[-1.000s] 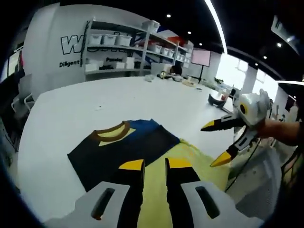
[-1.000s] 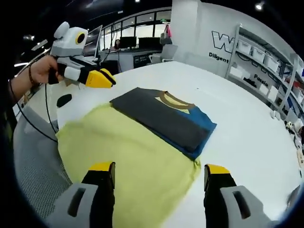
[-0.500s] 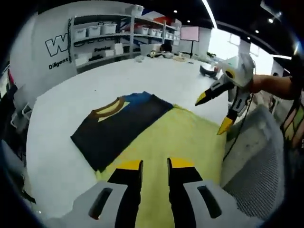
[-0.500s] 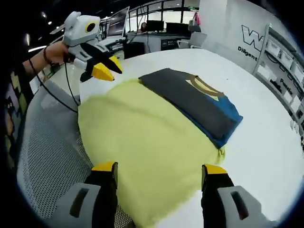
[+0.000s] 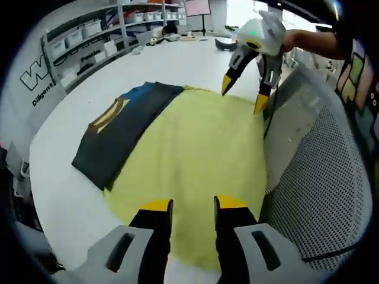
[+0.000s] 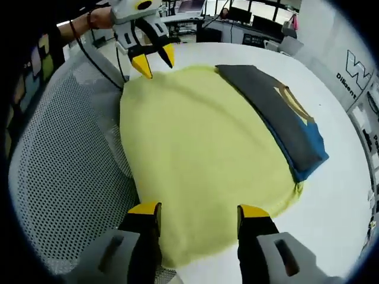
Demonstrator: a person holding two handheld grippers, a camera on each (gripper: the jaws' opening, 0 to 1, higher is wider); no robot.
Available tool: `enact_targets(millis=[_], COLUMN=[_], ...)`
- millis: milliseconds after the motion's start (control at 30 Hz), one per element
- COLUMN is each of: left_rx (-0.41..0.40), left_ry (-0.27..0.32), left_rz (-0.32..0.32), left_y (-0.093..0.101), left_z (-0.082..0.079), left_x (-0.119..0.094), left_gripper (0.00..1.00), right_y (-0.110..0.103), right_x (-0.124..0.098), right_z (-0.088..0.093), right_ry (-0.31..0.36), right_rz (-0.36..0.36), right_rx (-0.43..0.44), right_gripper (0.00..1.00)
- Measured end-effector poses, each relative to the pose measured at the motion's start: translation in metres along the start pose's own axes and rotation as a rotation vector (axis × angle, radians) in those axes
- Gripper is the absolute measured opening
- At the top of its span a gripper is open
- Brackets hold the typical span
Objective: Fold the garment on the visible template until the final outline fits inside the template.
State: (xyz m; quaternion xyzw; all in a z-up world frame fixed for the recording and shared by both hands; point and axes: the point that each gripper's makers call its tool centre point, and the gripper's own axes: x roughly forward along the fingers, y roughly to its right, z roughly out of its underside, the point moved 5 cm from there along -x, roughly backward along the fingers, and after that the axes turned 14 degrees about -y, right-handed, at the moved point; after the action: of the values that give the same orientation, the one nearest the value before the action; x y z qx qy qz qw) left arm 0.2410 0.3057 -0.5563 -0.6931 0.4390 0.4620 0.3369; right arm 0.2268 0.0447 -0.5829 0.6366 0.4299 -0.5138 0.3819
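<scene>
- Left tool (image 5: 186, 204) is held narrowly parted, empty, above the yellow template (image 5: 195, 154).
- Right tool (image 6: 198, 209) is held wide, empty.
- Folded garment (image 6: 284, 118) is seen ahead, on the template's far edge, on the counter (image 6: 331, 201).

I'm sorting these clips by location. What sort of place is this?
Probably a lab or workshop in an open office: a big white table, wall shelves with storage bins, and desks with monitors behind. A folded garment lies on a yellow template.
</scene>
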Motion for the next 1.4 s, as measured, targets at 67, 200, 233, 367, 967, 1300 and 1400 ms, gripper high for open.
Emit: enact_targets(millis=[67,200,233,367,967,1300,1400], left_rx=[0.032,0.034,0.033,0.023,-0.050,-0.068,-0.072], left_ry=[-0.052,-0.081,-0.084,-0.105,-0.133,-0.080,-0.089], left_rz=[0.001,0.018,0.022,0.026,0.015,-0.033,-0.041], left_y=[0.002,0.006,0.007,0.011,0.015,0.010,0.008], left_z=[0.010,0.021,0.023,0.032,0.042,0.040,0.039], left_x=[0.005,0.012,0.013,0.017,0.025,0.027,0.028], left_gripper=[0.26,0.26,0.25,0.25,0.19,0.00,0.00], right_y=[-0.001,-0.003,-0.004,-0.007,-0.005,-0.006,0.001], right_x=[0.002,0.004,0.004,0.007,0.013,0.012,0.013], right_z=[0.004,0.008,0.008,0.009,0.016,0.019,0.019], right_ry=[-0.022,-0.041,-0.045,-0.036,-0.093,-0.078,-0.073], right_rz=[-0.002,-0.016,-0.021,-0.026,-0.033,0.006,0.086], right_rx=[-0.014,-0.030,-0.034,-0.091,-0.012,0.048,0.022], right_gripper=[0.45,0.39,0.38,0.37,0.29,0.05,0.00])
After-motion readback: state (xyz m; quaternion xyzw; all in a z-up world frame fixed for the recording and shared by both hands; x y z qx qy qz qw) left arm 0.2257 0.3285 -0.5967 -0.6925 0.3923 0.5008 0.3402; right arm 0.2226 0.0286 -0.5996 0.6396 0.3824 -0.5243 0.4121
